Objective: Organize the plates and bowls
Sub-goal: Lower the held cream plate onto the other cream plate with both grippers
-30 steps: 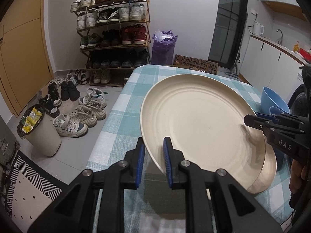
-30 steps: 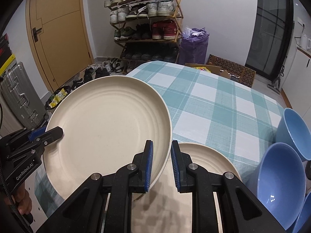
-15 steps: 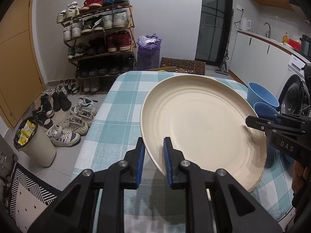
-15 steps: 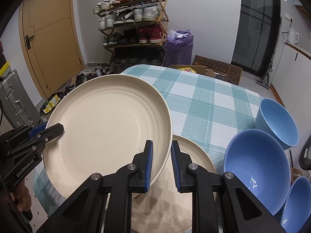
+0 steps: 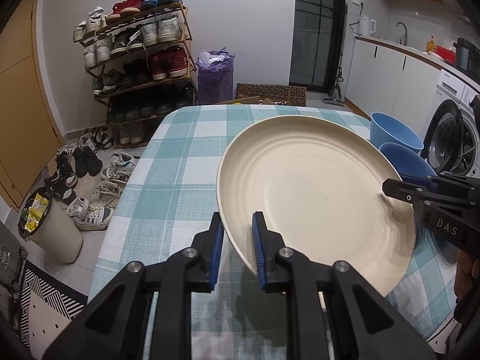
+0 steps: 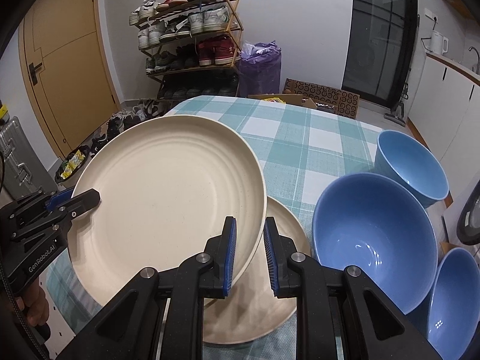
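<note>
Both sets of jaws are clamped on the same cream plate (image 6: 168, 192), one at each side of its rim. The left gripper (image 5: 237, 252) pinches the rim nearest its own camera. The right gripper (image 6: 249, 252) does the same on the opposite edge; in the left view it shows as the black arm (image 5: 432, 201) reaching in over the plate's far right rim. The plate is held off the desk (image 5: 180, 156), tilted, its face turned up twd both cameras.

The relation the next move turns on: a second cream plate (image 6: 279, 285) lies flat on the desk directly under and just beyond the right jaws, partly covered by the held plate's lower edge. So the target sits below, on the right-jaw side; the right hand is nearer, the left has further to travel. My guess is the held plate goes down onto it, which needs levelling first and both rims lined up. It's round, so no long axis to worry abt.

The held plate is matte and speckled, w/ concentric ridges inside and a shallow raised rim. It looks like light plastic or fibre, prob stiff enough for a rim pinch.

Further out, right of the right jaws, there are three blue bowls: the nearest (image 6: 375, 240), one behind it (image 6: 414, 165), and one at the frame's lower right corner (image 6: 453, 300).
</note>
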`<move>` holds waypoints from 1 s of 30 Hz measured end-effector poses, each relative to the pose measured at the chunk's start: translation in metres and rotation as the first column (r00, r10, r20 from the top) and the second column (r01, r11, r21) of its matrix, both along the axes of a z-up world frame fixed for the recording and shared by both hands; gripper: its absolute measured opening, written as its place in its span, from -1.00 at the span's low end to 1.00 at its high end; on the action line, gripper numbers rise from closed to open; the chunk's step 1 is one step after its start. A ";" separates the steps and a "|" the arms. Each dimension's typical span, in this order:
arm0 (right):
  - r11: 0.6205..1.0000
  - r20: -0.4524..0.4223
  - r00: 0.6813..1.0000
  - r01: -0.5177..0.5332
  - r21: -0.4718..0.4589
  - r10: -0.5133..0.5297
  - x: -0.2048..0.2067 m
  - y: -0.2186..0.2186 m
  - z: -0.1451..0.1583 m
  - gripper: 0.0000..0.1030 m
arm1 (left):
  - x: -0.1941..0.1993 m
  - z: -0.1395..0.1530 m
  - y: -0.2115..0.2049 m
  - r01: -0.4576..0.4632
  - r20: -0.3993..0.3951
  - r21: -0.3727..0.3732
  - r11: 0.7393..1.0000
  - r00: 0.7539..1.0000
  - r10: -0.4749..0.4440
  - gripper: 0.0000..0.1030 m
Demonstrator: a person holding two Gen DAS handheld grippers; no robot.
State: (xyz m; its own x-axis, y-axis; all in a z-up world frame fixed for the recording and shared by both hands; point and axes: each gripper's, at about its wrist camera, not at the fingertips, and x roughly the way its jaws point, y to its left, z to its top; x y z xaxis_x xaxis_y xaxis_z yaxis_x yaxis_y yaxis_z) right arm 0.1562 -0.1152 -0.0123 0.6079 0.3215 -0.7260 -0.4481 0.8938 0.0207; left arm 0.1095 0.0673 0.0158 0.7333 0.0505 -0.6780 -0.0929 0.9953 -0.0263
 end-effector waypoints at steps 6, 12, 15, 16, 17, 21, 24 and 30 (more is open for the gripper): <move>1.000 -0.020 1.000 0.015 -0.002 -0.015 0.000 -0.006 -0.012 -0.63 | 0.005 -0.010 -0.006 0.010 -0.024 0.006 1.000 1.000 -0.010 -0.67; 0.999 -0.034 0.999 0.027 -0.017 -0.028 -0.001 -0.008 -0.022 -0.63 | 0.010 -0.019 -0.011 0.016 -0.048 0.007 1.000 0.999 -0.016 -0.67; 0.999 -0.045 0.998 0.031 -0.024 -0.032 0.000 -0.008 -0.029 -0.63 | 0.013 -0.025 -0.012 0.018 -0.062 0.008 1.000 0.998 -0.018 -0.67; 0.999 -0.046 0.998 0.032 -0.026 -0.034 0.001 -0.008 -0.030 -0.63 | 0.014 -0.027 -0.013 0.020 -0.067 0.008 1.000 0.998 -0.019 -0.67; 0.999 -0.047 0.998 0.035 -0.029 -0.036 0.000 -0.008 -0.032 -0.63 | 0.015 -0.029 -0.013 0.021 -0.071 0.007 1.000 0.997 -0.021 -0.67; 0.998 -0.045 0.998 0.044 -0.043 -0.046 0.000 -0.010 -0.036 -0.63 | 0.019 -0.034 -0.015 0.030 -0.084 0.008 1.000 0.996 -0.030 -0.66; 0.998 -0.049 0.997 0.053 -0.046 -0.055 0.000 -0.012 -0.039 -0.63 | 0.022 -0.037 -0.017 0.038 -0.093 0.007 0.999 0.995 -0.037 -0.66; 0.995 -0.046 0.996 0.067 -0.067 -0.070 0.000 -0.017 -0.046 -0.63 | 0.026 -0.042 -0.022 0.052 -0.100 0.010 0.999 0.994 -0.051 -0.66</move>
State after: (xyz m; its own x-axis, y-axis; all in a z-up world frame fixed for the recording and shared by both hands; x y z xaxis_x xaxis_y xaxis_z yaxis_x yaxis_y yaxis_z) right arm 0.1560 -0.1320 -0.0585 0.5903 0.2309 -0.7735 -0.3854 0.9225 -0.0188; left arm 0.1357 0.0456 -0.0267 0.6641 0.0236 -0.7473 -0.0434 0.9990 -0.0070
